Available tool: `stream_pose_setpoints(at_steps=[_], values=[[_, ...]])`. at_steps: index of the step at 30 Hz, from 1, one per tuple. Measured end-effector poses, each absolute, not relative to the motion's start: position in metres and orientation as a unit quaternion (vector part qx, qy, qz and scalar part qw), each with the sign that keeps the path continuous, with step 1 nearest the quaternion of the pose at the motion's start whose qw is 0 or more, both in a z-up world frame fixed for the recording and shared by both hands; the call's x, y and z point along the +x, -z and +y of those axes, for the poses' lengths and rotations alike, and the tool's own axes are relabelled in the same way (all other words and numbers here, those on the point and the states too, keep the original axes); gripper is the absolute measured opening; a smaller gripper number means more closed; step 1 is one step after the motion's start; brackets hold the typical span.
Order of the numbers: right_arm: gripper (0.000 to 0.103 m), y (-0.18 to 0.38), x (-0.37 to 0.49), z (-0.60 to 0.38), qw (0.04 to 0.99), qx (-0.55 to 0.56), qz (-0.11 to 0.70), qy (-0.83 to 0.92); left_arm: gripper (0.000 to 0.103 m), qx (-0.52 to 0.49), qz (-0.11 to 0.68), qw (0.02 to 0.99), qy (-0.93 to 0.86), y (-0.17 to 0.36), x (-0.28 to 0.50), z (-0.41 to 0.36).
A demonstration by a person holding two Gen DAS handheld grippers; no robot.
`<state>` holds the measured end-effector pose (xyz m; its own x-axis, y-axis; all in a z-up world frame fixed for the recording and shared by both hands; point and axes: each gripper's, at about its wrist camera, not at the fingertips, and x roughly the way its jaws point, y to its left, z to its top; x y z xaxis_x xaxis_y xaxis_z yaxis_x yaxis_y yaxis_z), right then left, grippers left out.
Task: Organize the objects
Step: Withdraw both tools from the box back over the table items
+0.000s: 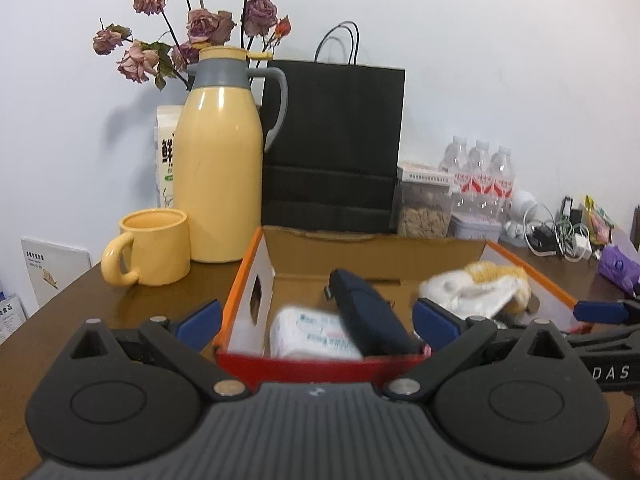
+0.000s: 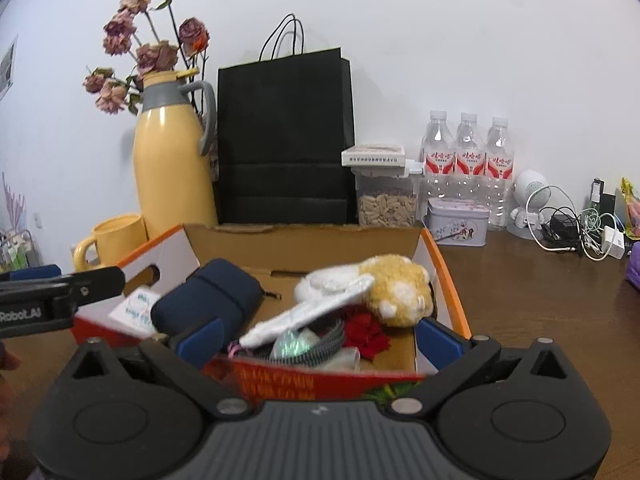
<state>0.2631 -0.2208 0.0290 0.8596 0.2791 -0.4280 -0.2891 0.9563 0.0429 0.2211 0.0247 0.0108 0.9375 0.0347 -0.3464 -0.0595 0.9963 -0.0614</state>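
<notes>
Table (image 2: 540,300): brown wood, bearing everything.
Cardboard box (image 2: 304,240): open-topped, beyond both grippers.
Plush toy (image 2: 396,284): inside box, ahead of right jaws, untouched.
Dark case (image 1: 368,312): inside box, between left jaws' line, apart.
Left gripper (image 1: 316,320): spread wide, empty.
Right gripper (image 2: 318,336): fully spread, empty.

An open orange-edged cardboard box (image 2: 444,268) sits low in the middle of the right wrist frame on the brown wooden table (image 2: 540,300). Inside it, a navy zipped fabric case (image 2: 208,300) lies at left, a yellow-and-white plush toy (image 2: 392,288) at right, a white wrapped tissue pack (image 1: 312,332) before the case. Behind the box stands a black paper carrier bag (image 2: 286,140); left of the bag a tall yellow thermos jug (image 2: 172,168), with a yellow ceramic mug (image 1: 154,246) before it. Right of the bag, three clear plastic water bottles (image 2: 468,160) stand in a row.
</notes>
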Motion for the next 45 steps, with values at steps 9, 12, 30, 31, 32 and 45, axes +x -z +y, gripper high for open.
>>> stream_pose_setpoints(at_steps=[9, 12, 30, 31, 32, 45], values=[[0.103, -0.022, 0.234, -0.224, 0.965, -0.037, 0.212, -0.151, 0.103, -0.019, 0.209, 0.978, -0.004, 0.006, 0.2, 0.024], [0.103, -0.02, 0.224, -0.227, 0.966, -0.04, 0.209, -0.149, 0.103, -0.018, 0.209, 0.978, -0.008, 0.009, 0.191, 0.025], [0.103, -0.001, 0.185, -0.232, 0.954, -0.058, 0.248, -0.16, 0.103, -0.032, 0.228, 0.972, -0.034, 0.022, 0.16, 0.029], [0.103, -0.001, 0.183, -0.232, 0.953, -0.058, 0.249, -0.165, 0.103, -0.034, 0.228, 0.972, -0.033, 0.022, 0.158, 0.029], [0.103, -0.001, 0.181, -0.231, 0.952, -0.057, 0.249, -0.167, 0.103, -0.036, 0.229, 0.972, -0.033, 0.022, 0.157, 0.029], [0.088, 0.004, 0.169, -0.208, 0.931, -0.075, 0.278, -0.223, 0.103, -0.049, 0.236, 0.97, -0.03, 0.023, 0.154, 0.032]])
